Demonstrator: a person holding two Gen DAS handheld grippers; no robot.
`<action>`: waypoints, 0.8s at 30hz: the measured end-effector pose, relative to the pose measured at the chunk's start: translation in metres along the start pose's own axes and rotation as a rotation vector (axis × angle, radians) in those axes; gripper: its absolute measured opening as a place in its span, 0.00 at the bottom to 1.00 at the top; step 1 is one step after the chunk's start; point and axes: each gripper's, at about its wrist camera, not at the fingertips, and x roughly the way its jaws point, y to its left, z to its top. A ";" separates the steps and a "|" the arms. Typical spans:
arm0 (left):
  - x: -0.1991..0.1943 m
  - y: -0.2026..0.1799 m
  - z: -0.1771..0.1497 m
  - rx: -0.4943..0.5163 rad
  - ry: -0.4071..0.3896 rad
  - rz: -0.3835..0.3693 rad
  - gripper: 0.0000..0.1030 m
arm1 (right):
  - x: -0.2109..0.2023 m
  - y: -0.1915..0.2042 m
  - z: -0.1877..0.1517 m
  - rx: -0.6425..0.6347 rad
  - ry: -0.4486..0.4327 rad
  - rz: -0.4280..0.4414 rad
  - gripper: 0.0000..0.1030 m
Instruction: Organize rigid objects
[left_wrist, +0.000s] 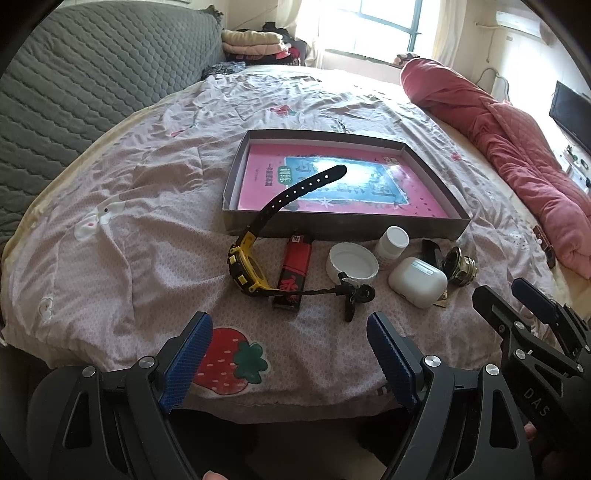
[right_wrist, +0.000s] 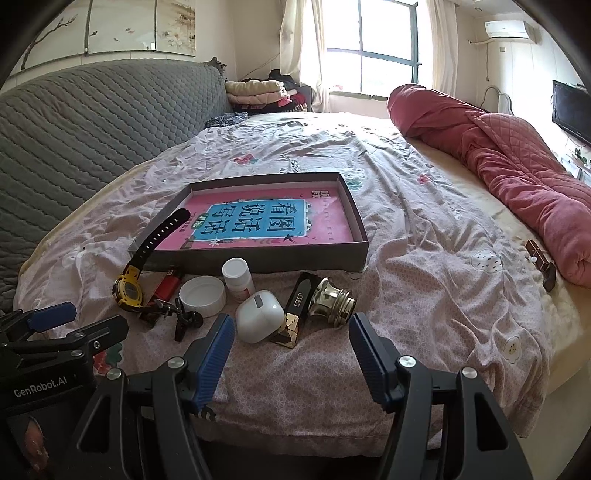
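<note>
In the left wrist view, the left gripper (left_wrist: 290, 354) was seen held low over the bed's near edge with its blue-padded jaws spread wide and nothing between them, apparently so that any of the small things ahead could be approached freely. Straight ahead of it, a yellow-and-black plastic wristwatch (left_wrist: 245, 264) lay on the pink patterned bedsheet (left_wrist: 122, 229), its long black strap propped up over the near wall of the shallow grey cardboard tray (left_wrist: 343, 223), which was lined with a pink book and seemed meant as the collecting place. Just right of the watch, a red rectangular lighter (left_wrist: 295, 271), a white round plastic lid (left_wrist: 352, 261), a small white pill bottle (left_wrist: 392, 245) and a white rounded earbud case (left_wrist: 417, 281) were lined up in front of the tray. In the right wrist view, the right gripper (right_wrist: 291, 354) was likewise seen wide apart and empty, with the earbud case (right_wrist: 260, 309), a black-and-gold faceted lipstick tube (right_wrist: 293, 314) and a shiny brass bell-shaped fitting (right_wrist: 332, 301) just beyond its tips. Nothing small was yet seen fully inside the tray (right_wrist: 255, 260).
</note>
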 end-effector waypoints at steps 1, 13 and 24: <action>0.000 0.000 0.000 0.001 -0.002 0.001 0.84 | 0.000 0.000 0.000 0.000 0.000 0.002 0.62; -0.001 0.001 0.002 -0.001 -0.007 0.003 0.84 | 0.000 0.000 0.000 -0.001 -0.002 0.002 0.62; -0.001 0.001 0.001 -0.001 -0.007 0.004 0.84 | 0.000 -0.001 0.000 -0.004 -0.002 0.000 0.62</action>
